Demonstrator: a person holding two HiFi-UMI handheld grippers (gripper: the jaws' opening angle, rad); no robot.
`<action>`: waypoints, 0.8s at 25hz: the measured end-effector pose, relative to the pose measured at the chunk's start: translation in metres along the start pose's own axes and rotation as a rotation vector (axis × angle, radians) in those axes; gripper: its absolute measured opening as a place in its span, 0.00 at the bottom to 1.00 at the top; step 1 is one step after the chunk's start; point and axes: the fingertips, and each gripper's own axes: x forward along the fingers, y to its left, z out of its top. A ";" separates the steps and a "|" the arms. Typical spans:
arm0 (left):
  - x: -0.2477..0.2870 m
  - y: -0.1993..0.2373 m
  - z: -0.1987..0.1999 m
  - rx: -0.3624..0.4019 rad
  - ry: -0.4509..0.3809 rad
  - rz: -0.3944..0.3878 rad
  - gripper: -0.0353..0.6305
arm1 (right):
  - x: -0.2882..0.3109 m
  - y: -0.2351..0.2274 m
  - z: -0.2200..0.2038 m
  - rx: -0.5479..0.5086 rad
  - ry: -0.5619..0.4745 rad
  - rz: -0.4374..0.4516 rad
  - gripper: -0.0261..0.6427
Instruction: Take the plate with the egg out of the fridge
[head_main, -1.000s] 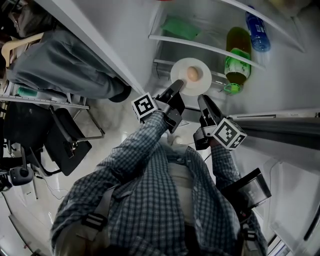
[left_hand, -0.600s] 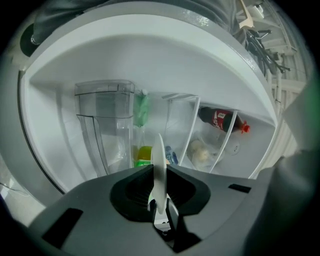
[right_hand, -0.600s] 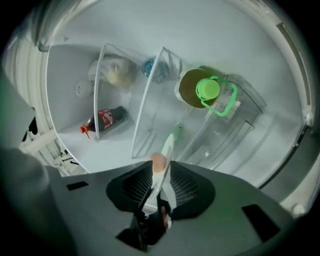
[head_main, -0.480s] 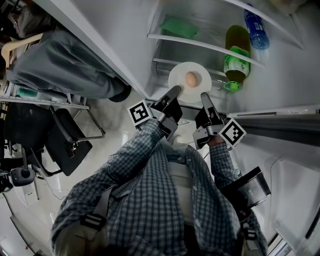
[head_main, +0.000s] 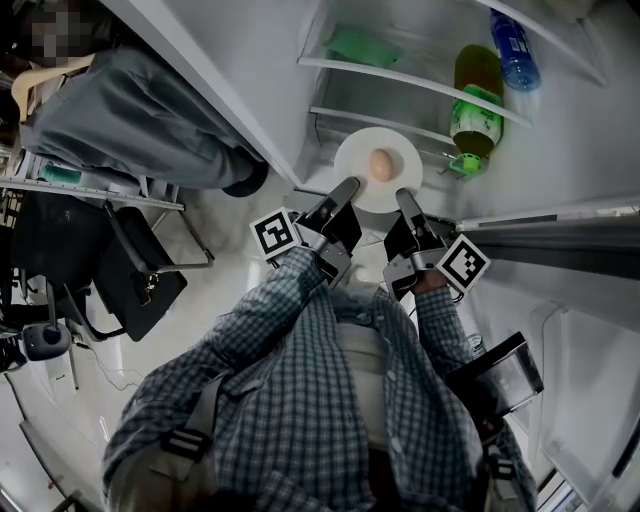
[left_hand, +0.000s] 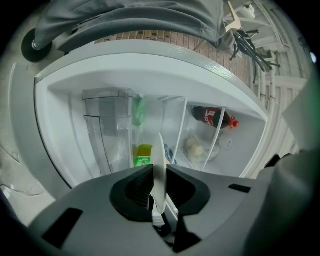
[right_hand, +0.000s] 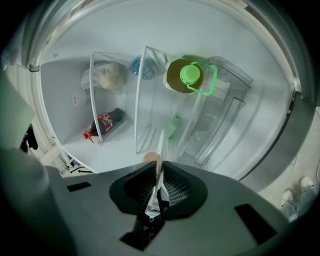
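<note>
Left gripper (head_main: 345, 188) is pinching the near-left rim of the white plate (head_main: 356, 160), and the right gripper (head_main: 405, 197) is clamped on the near-right rim. In both gripper views the plate's thin edge sits squeezed right between the pads, so each one has a proper grip. The brown egg (head_main: 381, 163) sits roughly in the middle of the plate, which looks about level.

The plate is at the open front of the fridge, just in front of the clear shelf (head_main: 400, 82). I can't tell if its far edge is touching anything. Right of the plate there's a green-capped bottle (head_main: 476, 108), with a blue bottle (head_main: 510, 52) farther back. A green packet (head_main: 362, 46) lies on the shelf above. Deeper inside, the left gripper view shows a cola bottle (left_hand: 212, 116) lying on its side.

Off to the left, outside the fridge, a person in grey (head_main: 140, 130) is beside a black bag (head_main: 140, 282) on the floor.
</note>
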 end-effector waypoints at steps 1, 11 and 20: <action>-0.002 0.000 -0.002 0.000 -0.004 0.000 0.15 | -0.002 0.001 -0.002 0.000 0.004 0.002 0.11; -0.022 -0.004 -0.021 0.010 -0.063 -0.004 0.14 | -0.022 0.009 -0.013 -0.066 0.075 0.016 0.11; -0.035 -0.008 -0.030 0.009 -0.100 -0.001 0.14 | -0.030 0.012 -0.022 -0.085 0.120 0.034 0.11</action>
